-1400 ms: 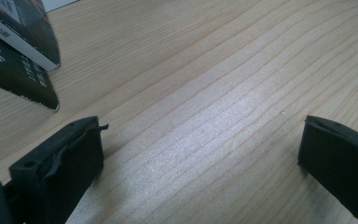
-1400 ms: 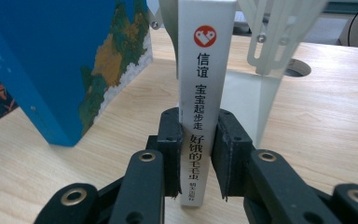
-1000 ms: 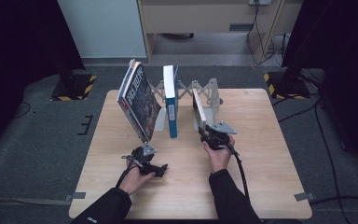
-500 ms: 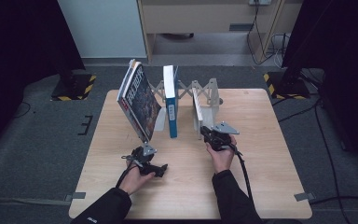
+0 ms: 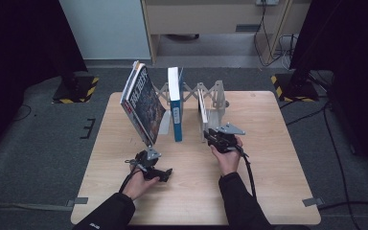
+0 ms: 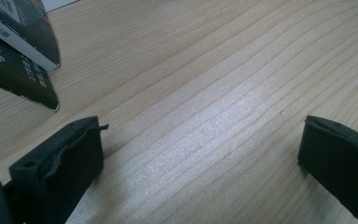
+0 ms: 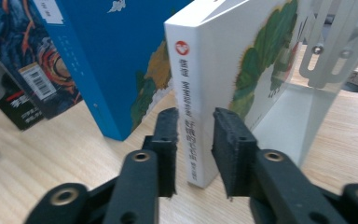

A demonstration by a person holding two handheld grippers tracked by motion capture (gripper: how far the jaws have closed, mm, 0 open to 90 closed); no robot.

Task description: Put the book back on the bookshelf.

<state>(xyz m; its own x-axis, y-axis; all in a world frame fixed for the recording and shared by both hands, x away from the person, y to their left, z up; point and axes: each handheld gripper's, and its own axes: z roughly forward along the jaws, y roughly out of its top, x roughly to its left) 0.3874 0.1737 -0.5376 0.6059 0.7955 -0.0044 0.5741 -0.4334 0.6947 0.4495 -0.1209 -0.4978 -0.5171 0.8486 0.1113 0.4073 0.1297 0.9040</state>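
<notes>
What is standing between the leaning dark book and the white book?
A blue book stands upright between the leaning dark book and the white book; the high view shows it.

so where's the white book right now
In the high view the white book stands upright at the right end of the row, against the metal bookend, right of the blue book, its spine between the right gripper's jaws.

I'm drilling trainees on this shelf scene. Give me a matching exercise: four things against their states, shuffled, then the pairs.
Things:
1. white book
2. blue book
3. dark books
4. left gripper

States:
A. leaning, left end of the row
B. jaws wide apart over bare table
C. spine between the right gripper's jaws
D. upright, middle of the row

Pairs: 1-C, 2-D, 3-A, 4-B
</notes>
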